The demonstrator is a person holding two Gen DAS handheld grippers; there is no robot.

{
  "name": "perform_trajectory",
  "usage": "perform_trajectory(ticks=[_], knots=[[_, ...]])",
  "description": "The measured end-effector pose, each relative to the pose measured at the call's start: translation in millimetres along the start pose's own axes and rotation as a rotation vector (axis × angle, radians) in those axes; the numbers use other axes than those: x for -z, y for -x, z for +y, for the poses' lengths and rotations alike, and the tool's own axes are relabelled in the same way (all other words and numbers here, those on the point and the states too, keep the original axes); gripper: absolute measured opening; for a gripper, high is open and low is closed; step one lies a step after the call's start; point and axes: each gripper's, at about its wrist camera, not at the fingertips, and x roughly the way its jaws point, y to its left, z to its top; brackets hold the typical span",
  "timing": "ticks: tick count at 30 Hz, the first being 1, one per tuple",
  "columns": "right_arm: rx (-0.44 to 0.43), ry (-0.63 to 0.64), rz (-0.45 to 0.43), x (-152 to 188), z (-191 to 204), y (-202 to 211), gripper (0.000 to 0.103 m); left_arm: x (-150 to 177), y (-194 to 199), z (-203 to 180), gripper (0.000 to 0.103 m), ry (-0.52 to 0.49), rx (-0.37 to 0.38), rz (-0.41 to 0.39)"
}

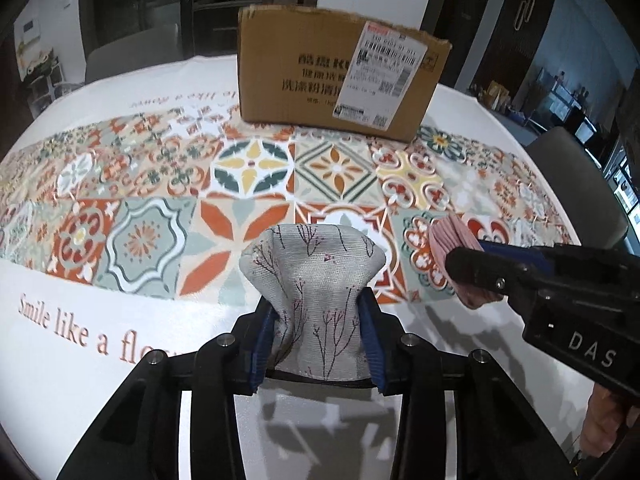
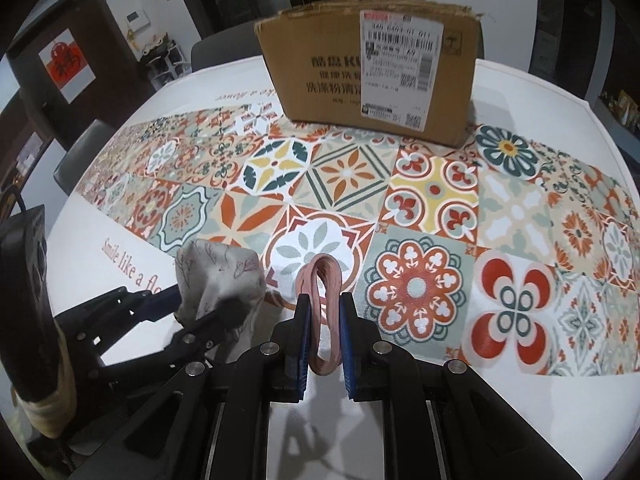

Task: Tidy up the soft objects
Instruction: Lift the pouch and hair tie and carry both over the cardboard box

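My left gripper is shut on a grey cloth pouch printed with thin branches, held above the table's near edge. It also shows at the left of the right wrist view. My right gripper is shut on a folded pink cloth, held just right of the left gripper; the pink cloth shows in the left wrist view. A cardboard box with a shipping label stands at the far side of the table, its inside hidden. It also shows in the right wrist view.
The table wears a white cloth with a band of colourful tile patterns and the words "Smile like a flower". Dark chairs stand at the table's left and right. Shelves and furniture lie beyond.
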Motion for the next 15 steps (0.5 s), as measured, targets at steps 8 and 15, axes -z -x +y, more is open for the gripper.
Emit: perform_trajectory(ticks=[8, 15], knots=[[0.008, -0.024, -0.068, -6.3, 3.7, 27.0, 0.015, -20.0, 30.0, -1.6, 0.039, -0.011, 0.008, -0.076], [0.022, -0.026, -0.144, -16.9, 12.6, 54.0, 0.015, -40.0, 57.5, -0.6, 0.039, -0.023, 0.018, -0.15]])
